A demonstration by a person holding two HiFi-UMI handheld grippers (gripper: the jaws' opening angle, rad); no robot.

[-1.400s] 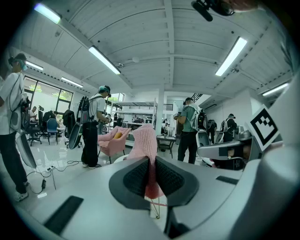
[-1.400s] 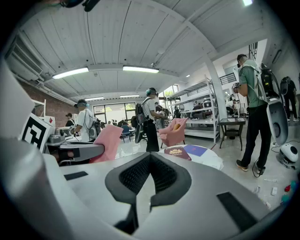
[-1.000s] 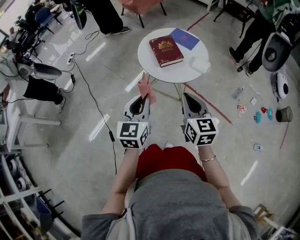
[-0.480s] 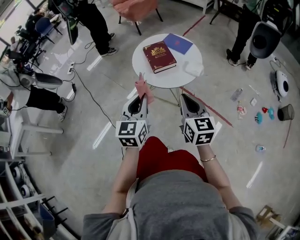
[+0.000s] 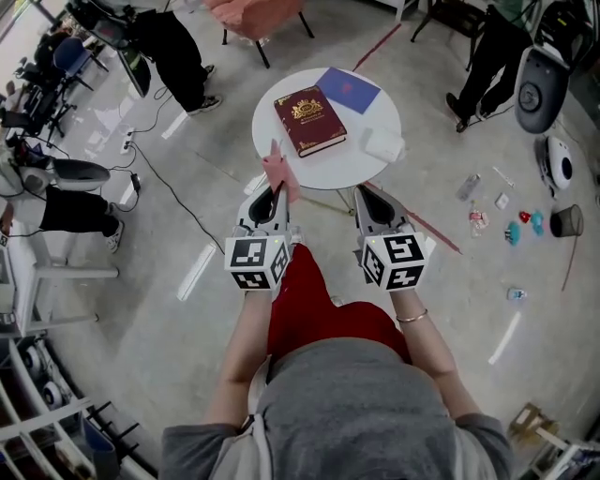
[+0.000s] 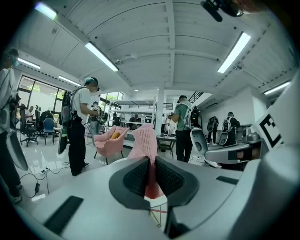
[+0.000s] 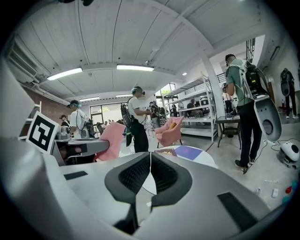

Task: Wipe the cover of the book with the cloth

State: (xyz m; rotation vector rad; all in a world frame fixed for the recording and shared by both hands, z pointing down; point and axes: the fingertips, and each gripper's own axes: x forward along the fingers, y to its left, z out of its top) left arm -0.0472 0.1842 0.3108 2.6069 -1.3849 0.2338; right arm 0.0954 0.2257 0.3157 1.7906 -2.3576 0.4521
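Observation:
A dark red book [image 5: 308, 120] with a gold crest lies closed on the round white table [image 5: 342, 164] ahead of me. My left gripper [image 5: 273, 191] is shut on a pink cloth [image 5: 277, 169], which sticks up past its jaws [image 6: 144, 143] at the table's near left edge. My right gripper [image 5: 367, 195] is shut with nothing between its pads, short of the table's near edge. In the right gripper view the book [image 7: 165, 152] shows low on the tabletop, and the cloth [image 7: 111, 138] hangs at the left.
A blue booklet [image 5: 348, 89] and a white box [image 5: 382, 144] also lie on the table. A pink armchair [image 5: 253, 14] stands behind it. People stand at the back left and right. Small items [image 5: 513, 225] and a cable [image 5: 173, 187] lie on the floor.
Both grippers have come closer to the table while the view shifted. The cloth now overlaps the table's near left edge. The book has not moved on the table.

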